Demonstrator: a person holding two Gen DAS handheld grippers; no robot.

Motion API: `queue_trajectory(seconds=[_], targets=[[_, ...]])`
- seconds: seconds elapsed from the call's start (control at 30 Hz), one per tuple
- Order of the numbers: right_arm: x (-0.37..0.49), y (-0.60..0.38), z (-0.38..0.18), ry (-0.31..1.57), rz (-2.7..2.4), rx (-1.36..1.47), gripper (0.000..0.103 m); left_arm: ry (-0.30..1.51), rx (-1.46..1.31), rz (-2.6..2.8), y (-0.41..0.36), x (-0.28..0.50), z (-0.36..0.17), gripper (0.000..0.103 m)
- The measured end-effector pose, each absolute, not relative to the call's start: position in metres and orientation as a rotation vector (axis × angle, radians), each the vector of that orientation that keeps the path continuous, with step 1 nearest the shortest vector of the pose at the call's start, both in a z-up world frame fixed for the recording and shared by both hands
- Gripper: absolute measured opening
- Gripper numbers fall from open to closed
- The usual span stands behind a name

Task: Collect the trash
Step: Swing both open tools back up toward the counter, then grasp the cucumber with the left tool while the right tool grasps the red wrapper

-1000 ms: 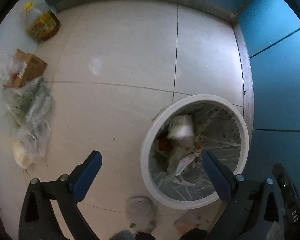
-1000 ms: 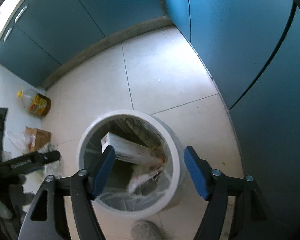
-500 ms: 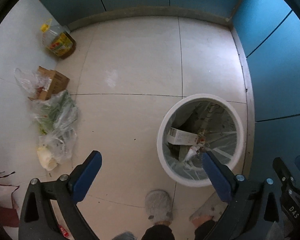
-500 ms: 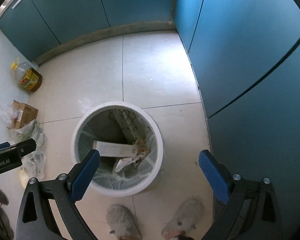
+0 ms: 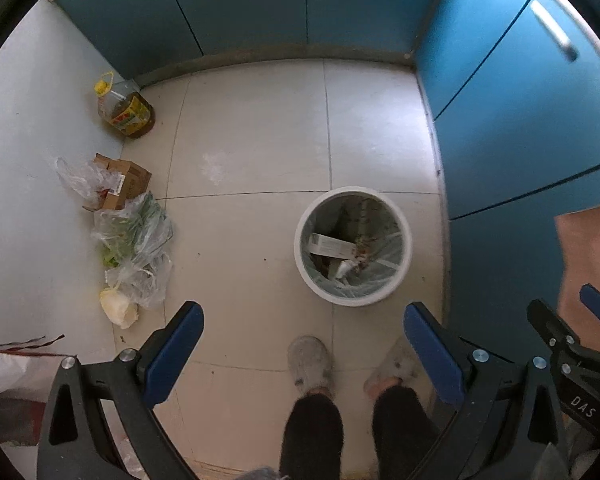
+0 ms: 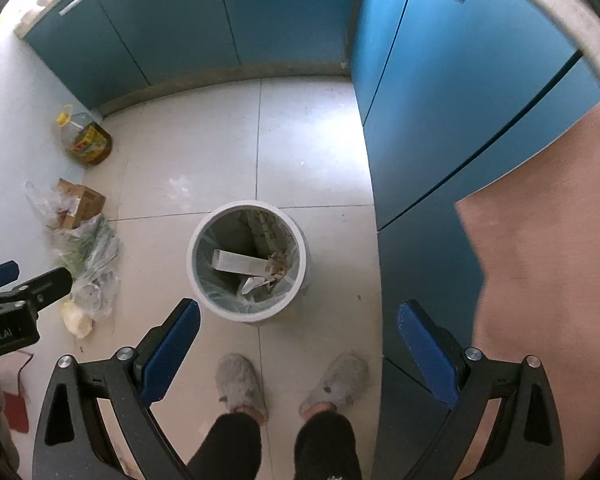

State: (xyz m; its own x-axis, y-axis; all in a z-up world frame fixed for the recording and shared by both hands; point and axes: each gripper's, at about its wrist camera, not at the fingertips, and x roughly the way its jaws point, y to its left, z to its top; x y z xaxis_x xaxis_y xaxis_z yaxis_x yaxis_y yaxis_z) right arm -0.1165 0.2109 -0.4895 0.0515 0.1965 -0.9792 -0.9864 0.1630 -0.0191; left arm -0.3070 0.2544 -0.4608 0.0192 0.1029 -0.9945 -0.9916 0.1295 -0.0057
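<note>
On the left side of the left wrist view you have a row of things along the wall: an oil bottle (image 5: 125, 114) in the upper left, below it a cardboard box (image 5: 125, 185) with a crumpled plastic bag, then clear bags with green vegetables (image 5: 134, 232), and a pale round lump (image 5: 118, 309) at the lower end. I cannot tell which of these count as trash, so I judge that some collecting may remain there.

In the middle of the frame stands the trash bin (image 5: 353, 299) with a clear liner. Inside it lie a white carton (image 5: 330, 245) and some crumpled wrappers, so part of the task looks done. Your slippers (image 5: 310, 360) are just below the bin.

Your left tool (image 5: 302, 354) is spread wide and carries nothing. Your right tool (image 6: 298, 350), in the right wrist view, is also spread wide with nothing between its pads, above the bin.
</note>
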Motion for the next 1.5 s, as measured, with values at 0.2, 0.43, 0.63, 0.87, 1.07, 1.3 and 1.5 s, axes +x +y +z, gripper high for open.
queue_trajectory(seconds=[0.2,0.43,0.63,0.87,1.07,1.3,1.5], targets=[[-0.117,0.199,-0.399,1.09,1.194,-0.959,0.1,1.129,-1.042,1.134,0.245,-0.303,-0.386,0.102],[-0.11,0.181,-0.297,1.076,1.246,-0.879,0.1,1.059,-0.999,1.115,0.23,-0.298,-0.302,0.102],[-0.083,0.16,-0.217,1.117,1.289,-0.7,0.1,0.97,-0.89,1.154,0.217,-0.284,-0.223,0.102],[-0.005,0.13,-0.156,1.116,1.22,-0.451,0.1,0.76,-0.636,1.212,0.226,-0.23,-0.137,0.102],[0.093,0.088,-0.15,1.144,1.042,-0.309,0.099,0.695,-0.473,1.132,0.231,-0.142,-0.11,0.102],[0.228,-0.005,-0.18,1.187,0.721,-0.134,0.085,0.889,-0.45,0.975,0.228,-0.007,-0.145,0.103],[0.314,-0.067,-0.233,1.278,0.514,-0.033,0.085,1.161,-0.478,0.778,0.209,0.108,-0.221,0.103]])
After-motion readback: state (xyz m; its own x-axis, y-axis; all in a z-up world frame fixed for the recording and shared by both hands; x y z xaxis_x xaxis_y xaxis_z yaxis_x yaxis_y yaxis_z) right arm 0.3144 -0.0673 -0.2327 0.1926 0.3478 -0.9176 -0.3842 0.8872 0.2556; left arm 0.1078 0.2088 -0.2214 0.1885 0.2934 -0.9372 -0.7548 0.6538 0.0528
